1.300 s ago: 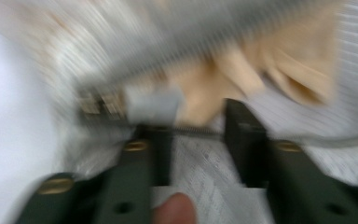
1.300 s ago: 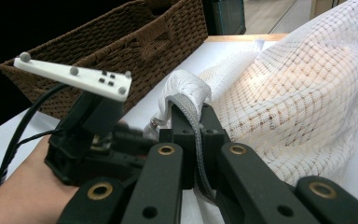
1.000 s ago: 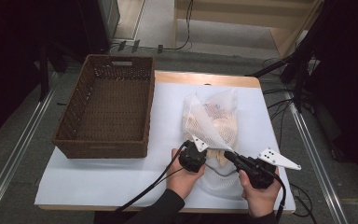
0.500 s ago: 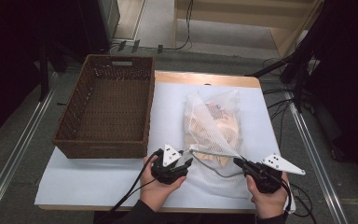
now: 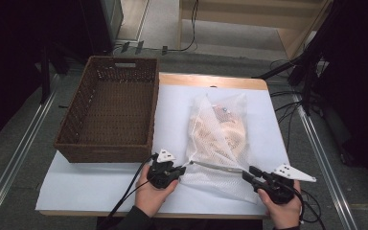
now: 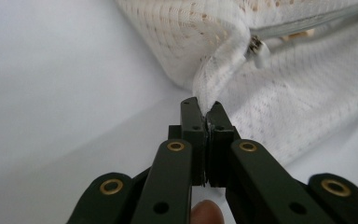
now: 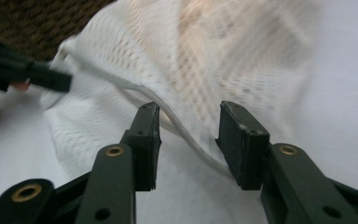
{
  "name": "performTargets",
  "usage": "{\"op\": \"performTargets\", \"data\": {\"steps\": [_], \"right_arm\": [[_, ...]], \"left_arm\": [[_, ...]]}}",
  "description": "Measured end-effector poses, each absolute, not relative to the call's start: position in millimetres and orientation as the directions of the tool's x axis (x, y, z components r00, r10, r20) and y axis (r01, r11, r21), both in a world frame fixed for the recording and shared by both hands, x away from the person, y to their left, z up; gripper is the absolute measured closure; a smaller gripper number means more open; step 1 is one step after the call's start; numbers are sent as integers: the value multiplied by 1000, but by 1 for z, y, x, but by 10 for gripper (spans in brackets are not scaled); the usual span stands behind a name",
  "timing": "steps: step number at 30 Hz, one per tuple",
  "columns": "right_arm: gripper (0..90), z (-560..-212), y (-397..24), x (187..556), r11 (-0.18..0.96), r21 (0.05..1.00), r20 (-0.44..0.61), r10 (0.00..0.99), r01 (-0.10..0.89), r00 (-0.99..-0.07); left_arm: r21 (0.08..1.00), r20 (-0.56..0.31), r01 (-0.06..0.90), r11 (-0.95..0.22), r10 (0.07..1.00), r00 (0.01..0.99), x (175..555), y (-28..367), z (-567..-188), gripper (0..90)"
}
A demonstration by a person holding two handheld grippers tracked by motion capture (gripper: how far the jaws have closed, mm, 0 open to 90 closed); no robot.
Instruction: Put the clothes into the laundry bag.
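Note:
A white mesh bag (image 5: pixel 218 134) with pale clothing inside lies on the table's right half, its zipped edge facing me. My left gripper (image 5: pixel 181 168) is shut on the bag's near left corner (image 6: pixel 214 84), just below the zipper pull (image 6: pixel 259 50). My right gripper (image 5: pixel 249 171) is at the bag's near right corner. Its jaws have just been opening. In the right gripper view they (image 7: pixel 189 121) stand apart, with the bag's zipper seam (image 7: pixel 186 135) running between them and no pad pressing on it. The left gripper (image 7: pixel 28 70) shows there at the far left.
A brown wicker basket (image 5: pixel 103 153) stands empty on the table's left half, close beside the left hand. The white table top (image 5: pixel 91 187) ends just behind both hands. Cables trail from both grippers over the near edge.
The two grippers started together at the bag's near edge. The left one has moved left with the corner, stretching the zipped edge out. The right one has moved right and opened.

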State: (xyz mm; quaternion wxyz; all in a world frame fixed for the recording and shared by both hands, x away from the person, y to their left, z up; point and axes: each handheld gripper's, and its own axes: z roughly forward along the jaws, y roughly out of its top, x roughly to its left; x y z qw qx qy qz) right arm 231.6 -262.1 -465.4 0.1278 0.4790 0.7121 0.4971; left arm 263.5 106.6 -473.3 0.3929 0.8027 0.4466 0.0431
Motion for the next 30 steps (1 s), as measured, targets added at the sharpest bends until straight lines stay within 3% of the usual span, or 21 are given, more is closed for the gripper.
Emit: {"op": "performTargets", "data": {"steps": [5, 9, 13, 16, 19, 21, 23, 26, 30], "right_arm": [[534, -470, -274, 231, -6, 822, 291, 865, 570, -410], [497, -472, -274, 234, -34, 821, 290, 885, 570, -365], [470, -477, -268, 239, -40, 799, 299, 892, 600, -339], [479, -485, -261, 243, 8, 772, 272, 900, 636, -341], [559, -489, -253, 246, 84, 753, 222, 901, 652, -373], [671, -488, -251, 245, 133, 751, 180, 901, 646, -395], [769, -487, -254, 246, 147, 745, 164, 905, 651, -392], [802, -488, -262, 250, 107, 733, 227, 893, 671, -390], [783, -487, -260, 250, 126, 732, 208, 894, 669, -396]], "left_arm": [[678, -291, 677, -288, 740, 607, 256, 118, -473, 882], [734, -347, 647, -205, 706, 617, 257, 123, -465, 720], [759, -342, 635, -142, 744, 575, 265, 116, -458, 503], [734, -350, 664, -140, 760, 548, 275, 107, -463, 473], [713, -318, 675, -192, 769, 555, 280, 98, -471, 571], [699, -254, 666, -260, 781, 571, 278, 95, -474, 754], [691, -213, 655, -305, 780, 588, 275, 96, -474, 869], [691, -170, 624, -366, 756, 632, 270, 97, -472, 884], [704, -188, 615, -356, 741, 645, 265, 103, -473, 878]]}}
